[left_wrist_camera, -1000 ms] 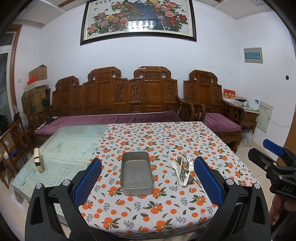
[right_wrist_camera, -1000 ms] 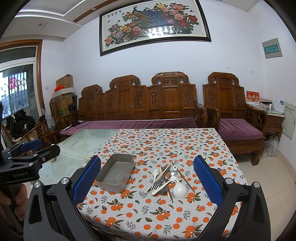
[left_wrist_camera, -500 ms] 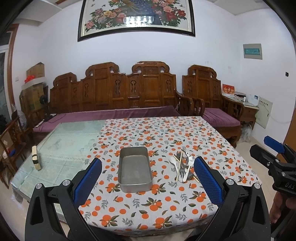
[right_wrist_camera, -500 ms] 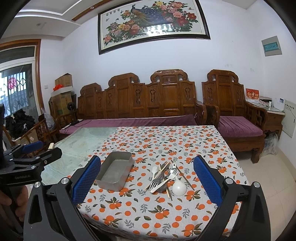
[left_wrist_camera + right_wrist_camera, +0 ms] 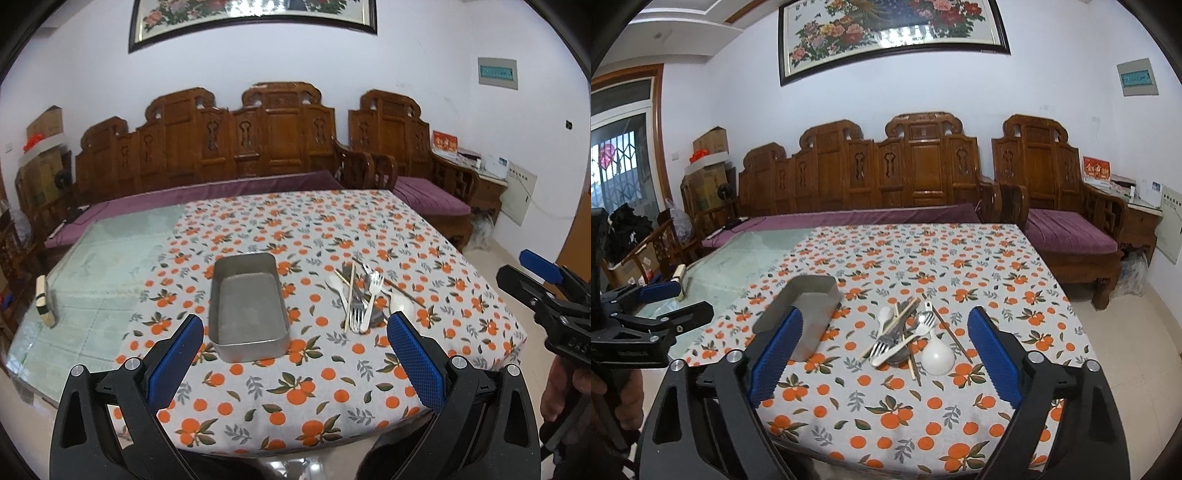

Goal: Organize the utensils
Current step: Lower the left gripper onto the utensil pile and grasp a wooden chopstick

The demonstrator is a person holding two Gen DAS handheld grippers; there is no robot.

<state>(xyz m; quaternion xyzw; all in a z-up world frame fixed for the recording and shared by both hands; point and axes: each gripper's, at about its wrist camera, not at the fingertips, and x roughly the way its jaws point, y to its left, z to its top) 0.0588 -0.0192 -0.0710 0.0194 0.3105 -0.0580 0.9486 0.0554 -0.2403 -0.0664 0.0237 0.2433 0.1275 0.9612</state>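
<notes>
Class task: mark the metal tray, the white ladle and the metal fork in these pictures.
metal tray (image 5: 246,301), left wrist view, on its bare inner floor.
white ladle (image 5: 937,353), right wrist view, on its round bowl.
metal fork (image 5: 355,315), left wrist view, on its tines.

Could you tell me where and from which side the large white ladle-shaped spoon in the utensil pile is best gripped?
Grip the large white ladle-shaped spoon by its round bowl rim, coming from above on the near right side with the right gripper. The bowl lies at the pile's near right edge, clear of the metal forks and wooden chopsticks, while its handle runs back into the tangle. Both grippers' jaws are open.
</notes>
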